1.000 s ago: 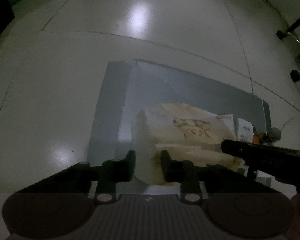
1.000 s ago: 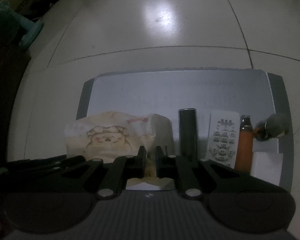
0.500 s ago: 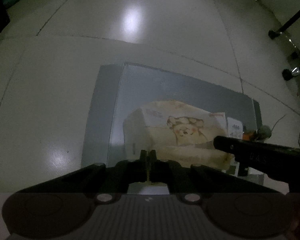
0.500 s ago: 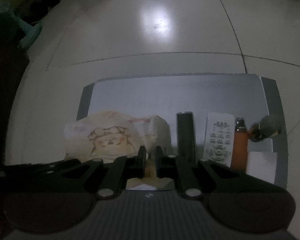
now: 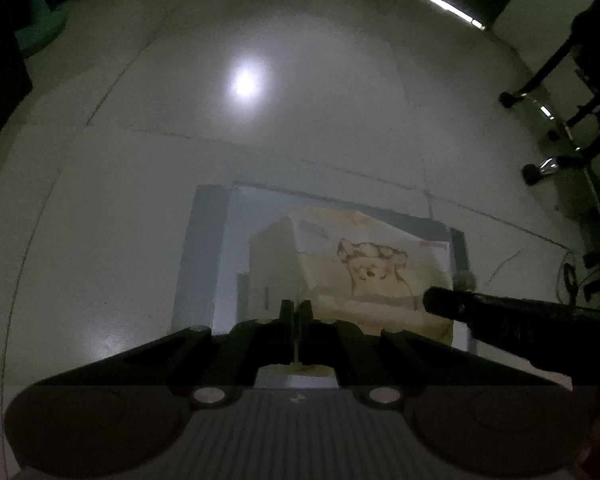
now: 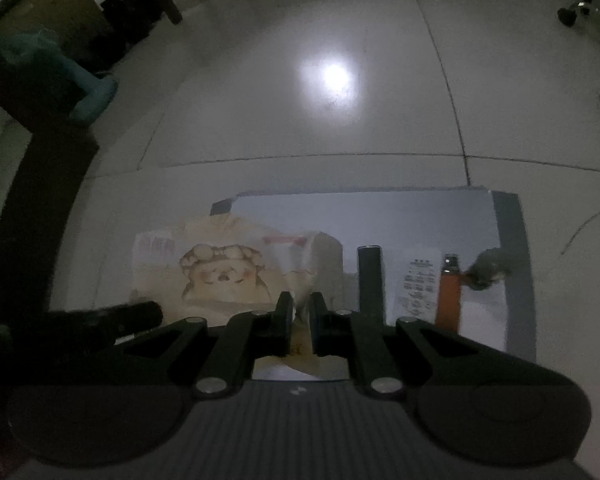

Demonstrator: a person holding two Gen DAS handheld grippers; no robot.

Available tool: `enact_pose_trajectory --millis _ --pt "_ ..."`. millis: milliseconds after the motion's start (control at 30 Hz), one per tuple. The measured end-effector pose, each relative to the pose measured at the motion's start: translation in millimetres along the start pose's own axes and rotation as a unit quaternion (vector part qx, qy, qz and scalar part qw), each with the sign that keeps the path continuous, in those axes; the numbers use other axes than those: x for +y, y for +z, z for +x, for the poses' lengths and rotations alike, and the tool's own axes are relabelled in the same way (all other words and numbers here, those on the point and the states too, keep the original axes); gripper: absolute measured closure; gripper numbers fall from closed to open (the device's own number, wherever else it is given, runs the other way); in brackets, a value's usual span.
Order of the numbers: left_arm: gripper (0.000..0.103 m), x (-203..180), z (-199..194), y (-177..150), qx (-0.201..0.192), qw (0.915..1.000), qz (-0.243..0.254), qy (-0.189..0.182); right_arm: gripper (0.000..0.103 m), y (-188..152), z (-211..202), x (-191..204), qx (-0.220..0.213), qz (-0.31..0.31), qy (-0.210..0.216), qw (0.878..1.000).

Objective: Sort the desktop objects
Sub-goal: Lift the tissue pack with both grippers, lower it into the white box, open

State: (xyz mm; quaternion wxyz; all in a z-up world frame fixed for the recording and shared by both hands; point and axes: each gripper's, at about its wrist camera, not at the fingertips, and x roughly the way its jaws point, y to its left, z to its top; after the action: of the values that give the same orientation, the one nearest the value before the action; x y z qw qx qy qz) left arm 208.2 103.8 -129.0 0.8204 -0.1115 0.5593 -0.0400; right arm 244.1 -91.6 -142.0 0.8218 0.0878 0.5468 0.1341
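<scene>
A soft cream tissue pack (image 5: pixel 360 264) printed with a cartoon bear hangs over the grey mat (image 5: pixel 204 248). My left gripper (image 5: pixel 297 308) is shut on the pack's near left edge. My right gripper (image 6: pixel 301 300) is shut on a fold of the same pack (image 6: pixel 228 272) at its near right corner. Each gripper shows in the other's view as a dark bar, the right gripper (image 5: pixel 500 320) and the left gripper (image 6: pixel 112 320). On the mat (image 6: pixel 420 216) to the right lie a black cylinder (image 6: pixel 370 280), a white remote (image 6: pixel 418 284), an orange stick-shaped item (image 6: pixel 449 296) and a grey fuzzy object (image 6: pixel 488 274).
The mat lies on a pale tiled floor. Chair legs with casters (image 5: pixel 540 168) stand at the right. A teal object (image 6: pixel 88 92) and dark furniture (image 6: pixel 40 200) line the left side. A thin cable (image 6: pixel 588 220) runs across the floor right of the mat.
My left gripper closed from open onto the pack's edge. Both grippers have since risen with the pack, and the mat looks smaller and farther below.
</scene>
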Motion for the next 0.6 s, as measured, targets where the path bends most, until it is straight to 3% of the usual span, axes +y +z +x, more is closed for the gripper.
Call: enact_pose_trajectory --millis 233,500,600 --pt "0.102 -18 -40 -32 0.001 0.9998 0.017 -0.006 0.093 -26 -54 1 -0.007 0.006 -0.009 1.000" --pt "0.102 -38 -86 -68 0.002 0.9992 0.037 -0.013 0.093 -69 -102 -15 -0.001 0.055 0.012 0.998" --pt "0.102 -44 -88 -93 0.010 0.9987 0.049 -0.007 0.093 -89 -111 -17 0.004 0.059 0.013 0.998"
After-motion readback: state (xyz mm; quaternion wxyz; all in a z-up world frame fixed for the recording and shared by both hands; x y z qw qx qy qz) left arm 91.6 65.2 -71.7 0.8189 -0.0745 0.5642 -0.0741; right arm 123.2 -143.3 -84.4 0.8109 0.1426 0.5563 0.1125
